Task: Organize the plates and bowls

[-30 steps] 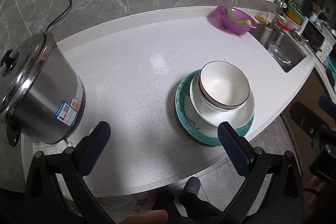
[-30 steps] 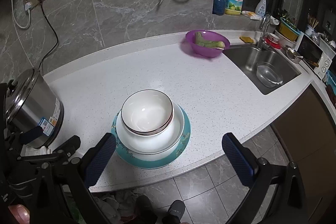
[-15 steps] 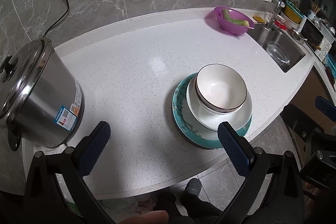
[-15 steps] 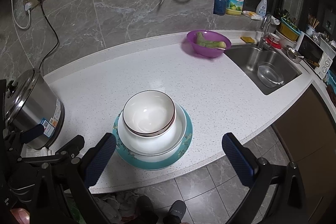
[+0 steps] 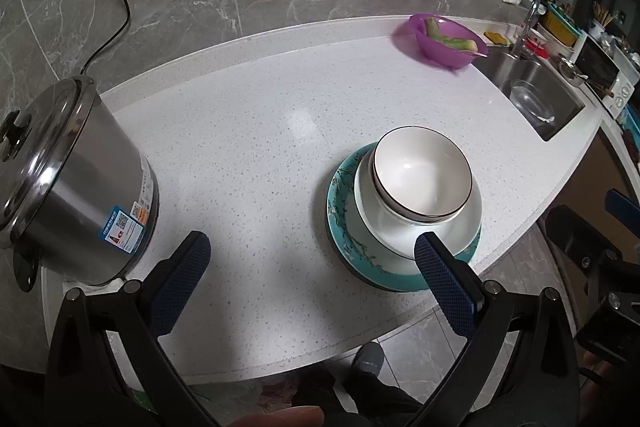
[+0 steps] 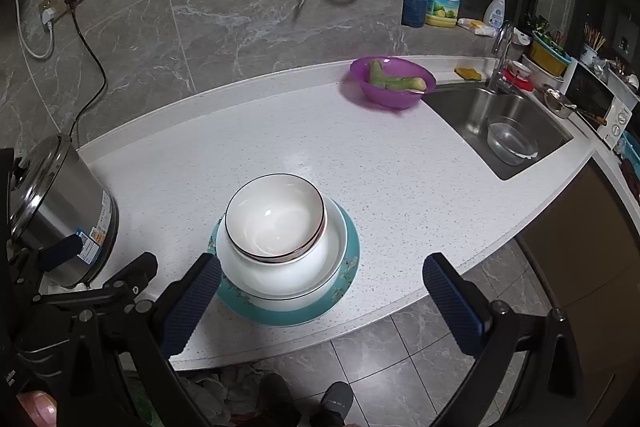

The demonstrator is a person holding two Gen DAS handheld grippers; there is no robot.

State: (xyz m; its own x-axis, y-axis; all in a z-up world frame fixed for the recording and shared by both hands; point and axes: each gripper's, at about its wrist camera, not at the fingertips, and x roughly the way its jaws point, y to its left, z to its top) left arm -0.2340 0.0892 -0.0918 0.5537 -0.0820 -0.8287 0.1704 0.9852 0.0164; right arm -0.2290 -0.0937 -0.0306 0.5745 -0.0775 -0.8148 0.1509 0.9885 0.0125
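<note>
1. Three pieces make one stack near the front edge of the surface [image 6: 420, 187]: a dark-rimmed bowl [image 6: 276, 217] nested in a wider white bowl [image 6: 294, 277], both on a teal plate [image 6: 316, 311].
2. Both tools are empty with jaws spread wide: the left hand-held gripper [image 5: 308, 283] hangs over the front edge between the steel pot [image 5: 76, 183] and the stack, and the right hand-held gripper [image 6: 322, 301] frames the stack's near side.
3. Likely glazed ceramic: stiff, slick, brittle, and fairly heavy as a stack.
4. Best hold, I judge, is a pinch across the top bowl's rim wall, one finger inside and one outside, lifting it alone.
5. Gripping the plate's thin lip risks slipping and tipping everything off the front edge.
</note>
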